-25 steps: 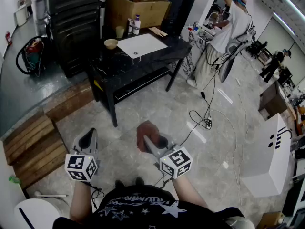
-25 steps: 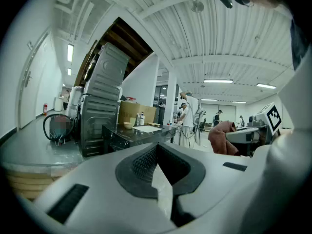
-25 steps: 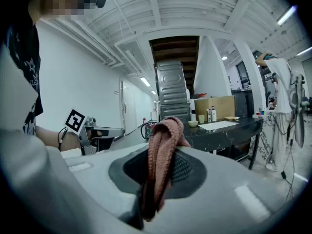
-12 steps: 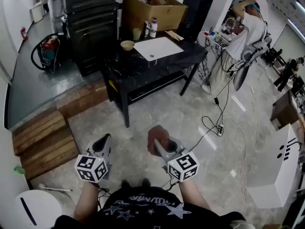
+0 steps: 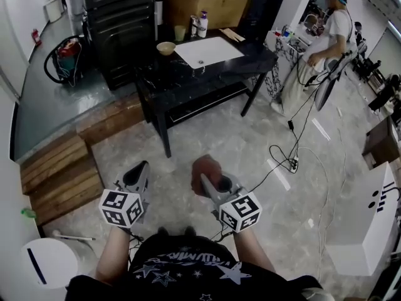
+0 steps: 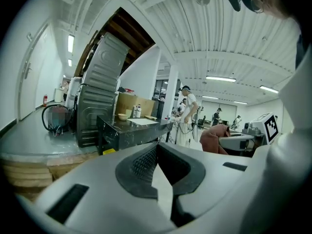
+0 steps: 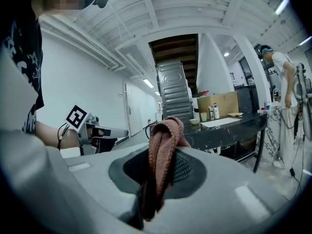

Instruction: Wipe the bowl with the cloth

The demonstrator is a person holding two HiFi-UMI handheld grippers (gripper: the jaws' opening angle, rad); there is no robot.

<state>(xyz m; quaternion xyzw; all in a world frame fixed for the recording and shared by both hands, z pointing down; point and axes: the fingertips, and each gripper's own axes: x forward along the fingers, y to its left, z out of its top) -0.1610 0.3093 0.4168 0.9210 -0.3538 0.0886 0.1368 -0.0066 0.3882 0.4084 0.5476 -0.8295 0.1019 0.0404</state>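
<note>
A small beige bowl [image 5: 166,47] stands on the far black table [image 5: 207,74], next to a white board [image 5: 208,51]; it shows tiny in the left gripper view as the bowl [image 6: 122,116] and in the right gripper view as the bowl [image 7: 194,122]. My right gripper [image 5: 204,179] is shut on a reddish-brown cloth [image 5: 205,171], which hangs folded between the jaws as the cloth [image 7: 163,155]. My left gripper [image 5: 139,172] is shut with nothing in it, jaws closed together [image 6: 157,172]. Both grippers are held low over the floor, well short of the table.
A cardboard box [image 5: 203,2], bottles [image 5: 202,24] and a cup stand at the table's back. A black cabinet [image 5: 116,24] is left of it, wooden steps [image 5: 62,174] at the left. Cables [image 5: 294,155] cross the floor. A person [image 5: 326,36] stands right of the table.
The table and wooden steps have shifted in the head view as the head camera moved. Both grippers stay shut low in front of the body, the cloth still in the right one.
</note>
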